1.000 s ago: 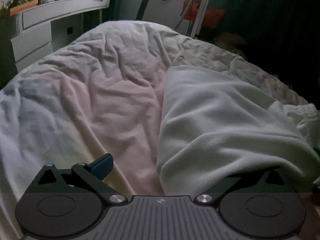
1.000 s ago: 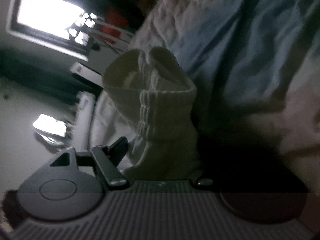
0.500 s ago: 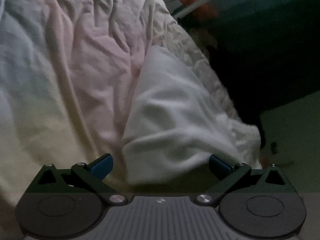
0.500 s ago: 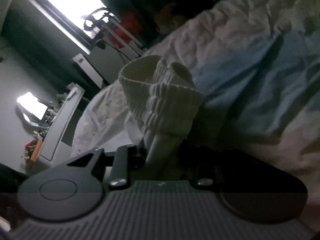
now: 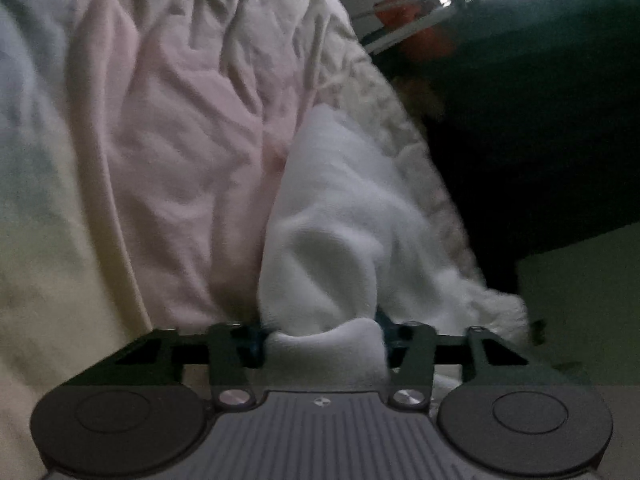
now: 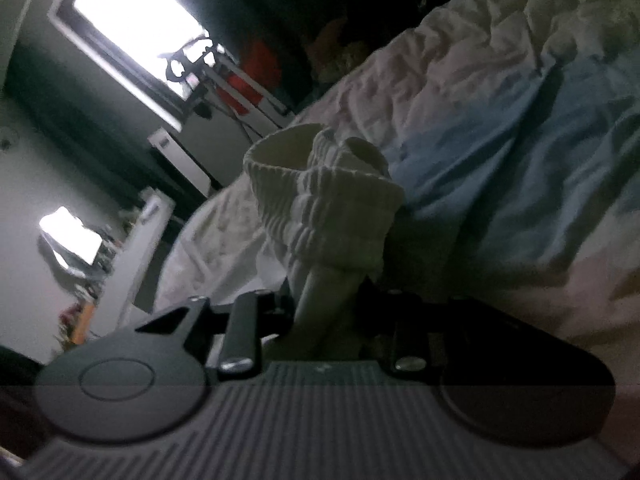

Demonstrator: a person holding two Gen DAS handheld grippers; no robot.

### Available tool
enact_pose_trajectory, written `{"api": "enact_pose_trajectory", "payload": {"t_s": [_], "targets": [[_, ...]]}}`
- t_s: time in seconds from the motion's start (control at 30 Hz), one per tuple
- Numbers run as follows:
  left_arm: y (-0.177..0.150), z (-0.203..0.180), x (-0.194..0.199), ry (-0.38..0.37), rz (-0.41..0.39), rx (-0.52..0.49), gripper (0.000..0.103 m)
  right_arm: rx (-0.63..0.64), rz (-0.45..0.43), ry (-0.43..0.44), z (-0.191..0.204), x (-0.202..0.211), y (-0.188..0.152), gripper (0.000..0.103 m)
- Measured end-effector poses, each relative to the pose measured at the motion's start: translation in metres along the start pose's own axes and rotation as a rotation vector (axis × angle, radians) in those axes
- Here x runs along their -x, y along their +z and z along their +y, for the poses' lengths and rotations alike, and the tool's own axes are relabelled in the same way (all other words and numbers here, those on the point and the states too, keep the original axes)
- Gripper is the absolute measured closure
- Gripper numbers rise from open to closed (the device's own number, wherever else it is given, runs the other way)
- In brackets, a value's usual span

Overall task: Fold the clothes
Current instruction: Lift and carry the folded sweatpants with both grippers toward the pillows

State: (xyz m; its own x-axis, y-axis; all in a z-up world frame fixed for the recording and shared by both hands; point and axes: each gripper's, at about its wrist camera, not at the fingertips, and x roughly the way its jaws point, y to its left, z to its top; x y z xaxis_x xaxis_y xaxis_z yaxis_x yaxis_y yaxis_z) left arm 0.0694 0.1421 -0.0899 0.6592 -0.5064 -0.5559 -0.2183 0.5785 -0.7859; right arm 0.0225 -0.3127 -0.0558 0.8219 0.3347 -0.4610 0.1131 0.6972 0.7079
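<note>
Left tongs (image 5: 322, 342) pinch garment (image 5: 340, 216) edge; right tongs (image 6: 326, 312) clamp ribbed cuff (image 6: 320, 196). Soft, light knit; hold hems.

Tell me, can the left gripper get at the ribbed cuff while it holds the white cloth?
Probably not. The left gripper is shut on the white garment, and the ribbed cuff is pinched in the right gripper.

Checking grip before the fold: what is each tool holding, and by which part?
Left tool pinches an edge fold of the white garment. Right tool clamps it just below the ribbed cuff.
</note>
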Motion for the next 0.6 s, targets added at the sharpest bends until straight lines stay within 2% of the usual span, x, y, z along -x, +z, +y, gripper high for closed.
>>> {"api": "enact_pose_trajectory", "payload": {"t_s": [0.07, 0.2, 0.33, 0.37, 0.6], "targets": [[0.001, -0.007, 0.007, -0.042, 0.002, 0.017, 0.063, -0.023, -0.021, 0.024, 0.003, 0.011, 0.0, 0.071], [0.003, -0.036, 0.017, -0.15, 0.025, 0.013, 0.066, -0.03, -0.12, 0.043, 0.014, 0.047, 0.014, 0.072], [0.002, -0.108, -0.007, -0.204, 0.087, -0.068, 0.067, -0.066, -0.231, 0.028, 0.004, 0.087, 0.051, 0.072], [0.002, -0.128, -0.016, -0.213, 0.104, -0.087, 0.067, -0.068, -0.249, 0.012, -0.001, 0.093, 0.064, 0.072], [-0.02, -0.289, -0.147, -0.214, 0.203, -0.221, 0.067, -0.143, -0.366, -0.128, -0.064, 0.12, 0.189, 0.072]]}}
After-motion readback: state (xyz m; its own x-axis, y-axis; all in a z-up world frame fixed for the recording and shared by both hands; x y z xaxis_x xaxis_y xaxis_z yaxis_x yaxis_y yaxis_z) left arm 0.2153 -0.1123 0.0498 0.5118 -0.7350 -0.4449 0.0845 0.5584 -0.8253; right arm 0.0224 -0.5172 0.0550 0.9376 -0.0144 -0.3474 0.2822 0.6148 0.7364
